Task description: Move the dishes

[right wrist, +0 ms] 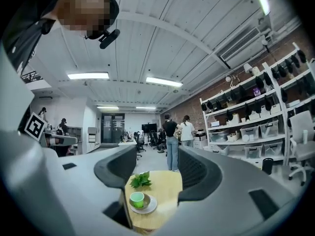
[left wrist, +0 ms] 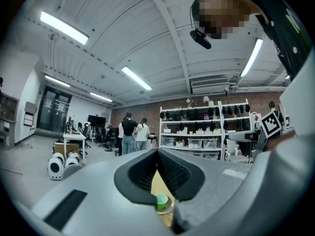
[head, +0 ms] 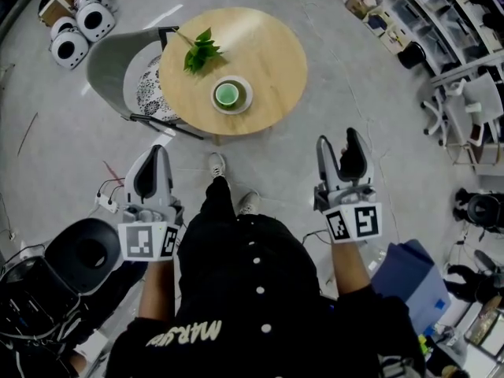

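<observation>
A green cup point(head: 227, 94) stands in a small bowl on a white saucer point(head: 246, 101), on a round wooden table point(head: 268, 61) ahead of me. A leafy green sprig point(head: 202, 51) lies beside it. Both grippers hang well short of the table, above the floor. My left gripper point(head: 155, 154) is shut with nothing in it; in its own view the pads point(left wrist: 142, 173) meet at the tip, with the cup point(left wrist: 161, 201) below. My right gripper point(head: 339, 142) is open and empty; in its view the cup point(right wrist: 137, 199), saucer point(right wrist: 145, 208) and sprig point(right wrist: 141, 180) show between the jaws.
A grey chair point(head: 110, 65) is tucked against the table's left side. White round devices point(head: 79, 30) sit on the floor at far left. A black round seat point(head: 90, 250) is near my left, a blue box point(head: 409, 278) near my right. Shelving point(head: 441, 14) lines the right wall; two people point(right wrist: 177, 132) stand beyond.
</observation>
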Demonstrator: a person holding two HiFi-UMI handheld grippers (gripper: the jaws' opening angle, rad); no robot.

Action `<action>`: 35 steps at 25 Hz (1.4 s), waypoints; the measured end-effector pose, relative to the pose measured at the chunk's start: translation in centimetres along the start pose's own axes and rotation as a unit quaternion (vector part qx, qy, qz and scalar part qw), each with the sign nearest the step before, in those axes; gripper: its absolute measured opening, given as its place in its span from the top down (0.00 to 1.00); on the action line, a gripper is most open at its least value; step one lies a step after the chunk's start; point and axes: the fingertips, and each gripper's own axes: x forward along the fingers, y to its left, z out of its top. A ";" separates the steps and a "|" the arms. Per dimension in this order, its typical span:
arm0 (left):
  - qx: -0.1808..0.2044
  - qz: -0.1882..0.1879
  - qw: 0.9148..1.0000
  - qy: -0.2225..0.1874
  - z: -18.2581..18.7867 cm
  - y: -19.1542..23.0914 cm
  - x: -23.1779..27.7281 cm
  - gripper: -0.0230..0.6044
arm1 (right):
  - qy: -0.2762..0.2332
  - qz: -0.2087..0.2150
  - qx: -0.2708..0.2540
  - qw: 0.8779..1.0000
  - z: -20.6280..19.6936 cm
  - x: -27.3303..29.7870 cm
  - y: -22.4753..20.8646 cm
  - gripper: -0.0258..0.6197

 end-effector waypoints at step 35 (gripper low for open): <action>-0.017 -0.070 0.997 -0.009 0.7 16.4 21.9 0.96 | -0.004 -0.051 -0.030 0.998 0.0 24.7 0.5 0.58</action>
